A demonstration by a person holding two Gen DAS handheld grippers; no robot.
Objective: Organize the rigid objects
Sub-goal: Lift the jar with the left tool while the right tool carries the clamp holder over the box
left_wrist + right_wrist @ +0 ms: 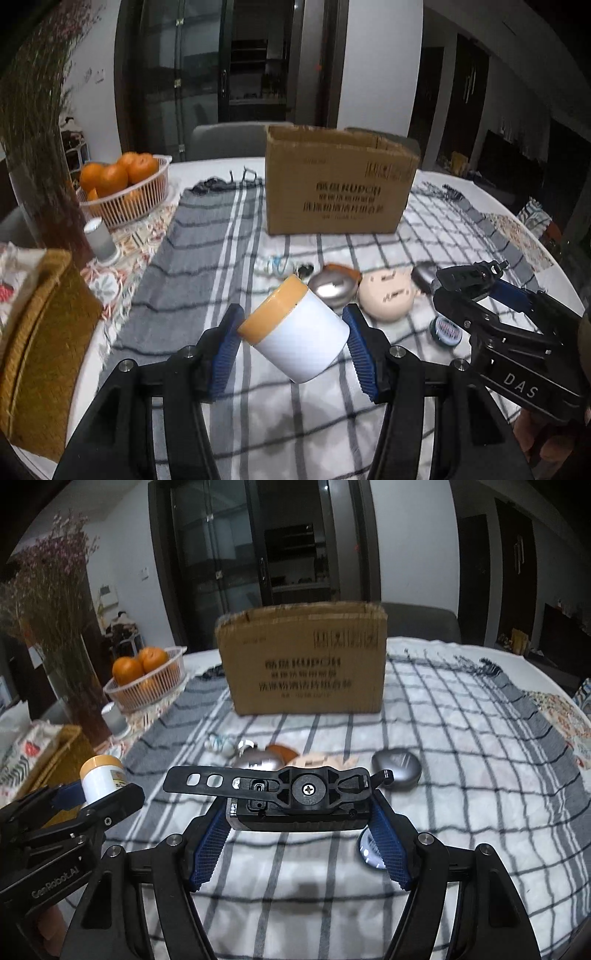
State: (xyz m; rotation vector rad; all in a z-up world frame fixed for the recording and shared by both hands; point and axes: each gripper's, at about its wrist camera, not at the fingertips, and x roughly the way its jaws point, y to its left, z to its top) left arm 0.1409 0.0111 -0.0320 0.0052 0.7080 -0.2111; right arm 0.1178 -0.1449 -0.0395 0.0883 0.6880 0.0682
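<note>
My left gripper is shut on a white jar with a yellow lid, held tilted above the checked cloth; the jar also shows in the right wrist view. My right gripper is shut on a black device with a strap mount, also seen in the left wrist view. An open cardboard box stands behind. On the cloth lie a metal round case, a beige round item, a grey pebble-shaped case and a small round tin.
A basket of oranges, a vase of dried flowers and a small grey cylinder stand at the left. A woven tray sits at the near left. The round table edge curves at the right.
</note>
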